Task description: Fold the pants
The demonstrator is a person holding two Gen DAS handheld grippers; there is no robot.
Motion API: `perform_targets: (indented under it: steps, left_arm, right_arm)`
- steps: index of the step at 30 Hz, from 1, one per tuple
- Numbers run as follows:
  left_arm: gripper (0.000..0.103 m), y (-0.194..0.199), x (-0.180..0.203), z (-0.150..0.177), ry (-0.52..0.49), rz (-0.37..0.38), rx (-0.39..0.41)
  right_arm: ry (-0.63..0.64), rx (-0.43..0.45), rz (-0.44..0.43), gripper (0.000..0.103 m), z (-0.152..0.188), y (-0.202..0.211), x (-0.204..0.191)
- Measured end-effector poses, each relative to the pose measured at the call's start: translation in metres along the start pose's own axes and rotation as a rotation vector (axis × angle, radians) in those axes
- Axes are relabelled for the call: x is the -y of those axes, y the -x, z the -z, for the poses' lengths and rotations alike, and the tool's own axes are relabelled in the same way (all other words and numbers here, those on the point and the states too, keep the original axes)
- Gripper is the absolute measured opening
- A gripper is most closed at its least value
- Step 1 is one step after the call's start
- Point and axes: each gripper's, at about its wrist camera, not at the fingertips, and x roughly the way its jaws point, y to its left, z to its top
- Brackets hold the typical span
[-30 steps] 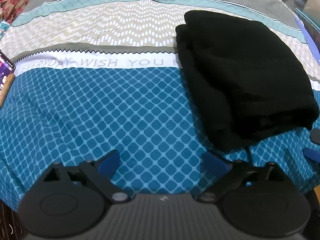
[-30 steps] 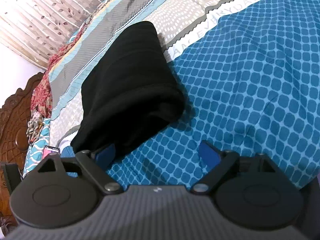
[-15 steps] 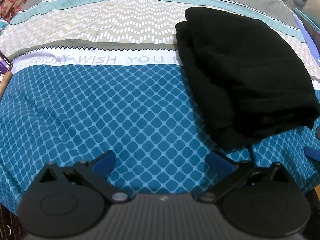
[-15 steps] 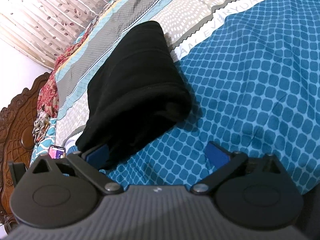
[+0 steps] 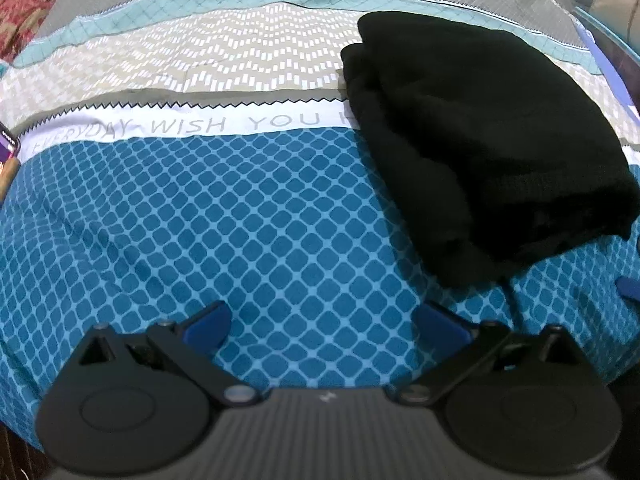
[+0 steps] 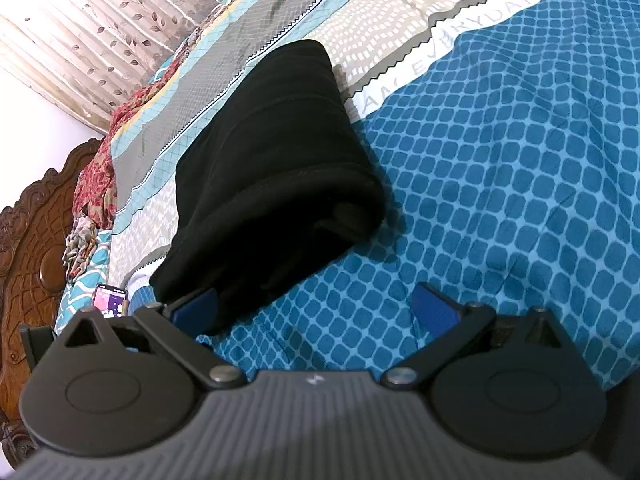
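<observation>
The black pants point(image 5: 472, 136) lie folded into a thick rectangular bundle on the patterned bedspread point(image 5: 240, 208), at the right of the left wrist view. My left gripper point(image 5: 324, 320) hangs open over the blue diamond cloth, well clear of the bundle, with nothing between its blue pads. In the right wrist view the same pants point(image 6: 272, 168) fill the left centre. My right gripper point(image 6: 316, 308) is open beside the bundle's near corner; its left pad point(image 6: 196, 304) sits just in front of the dark fabric without pinching it.
A phone point(image 6: 110, 300) with a lit screen lies at the bed's edge near the carved wooden headboard point(image 6: 28, 264). Curtains point(image 6: 100, 28) hang behind the bed. Red floral bedding point(image 6: 100, 184) is bunched near the headboard. A dark cord point(image 5: 510, 292) trails from under the bundle.
Both grippers' fingers have spread a little wider than a second ago. The pants have not moved, and neither hand has visibly shifted.
</observation>
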Motion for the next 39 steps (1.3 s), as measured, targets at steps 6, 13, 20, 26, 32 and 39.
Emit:
perform_targets:
  steps: [6,13,20,26,32,39]
  left_arm:
    - [0.103,0.0007,-0.0016,-0.0037,-0.004,0.005,-0.019]
    - [0.103,0.0041,-0.0034,-0.0035,0.005,0.012,-0.009]
    - [0.103,0.0046,-0.0023,-0.0070,-0.002,0.015,-0.037]
    - [0.103,0.0050,-0.0048,-0.0072,0.006,0.026,-0.042]
    - [0.103,0.0028,-0.0023,-0.0065,-0.005,0.013,-0.044]
    - [0.103,0.0018,-0.0045,-0.0077,-0.005,0.018,-0.044]
  right_arm:
    - [-0.011,-0.002,-0.016,0.103,-0.0031,0.0028,0.0061]
    - [-0.008,0.000,-0.015,0.103,-0.0019,0.0033,0.0049]
    - [0.002,0.001,-0.012,0.103,-0.0007,0.0036,0.0041]
    - [0.028,-0.003,-0.012,0.103,-0.0030,0.0029,0.0051]
    - [0.056,-0.005,-0.003,0.103,-0.0029,0.0003,0.0035]
    - [0.094,-0.004,0.017,0.103,-0.0006,-0.0028,-0.0019]
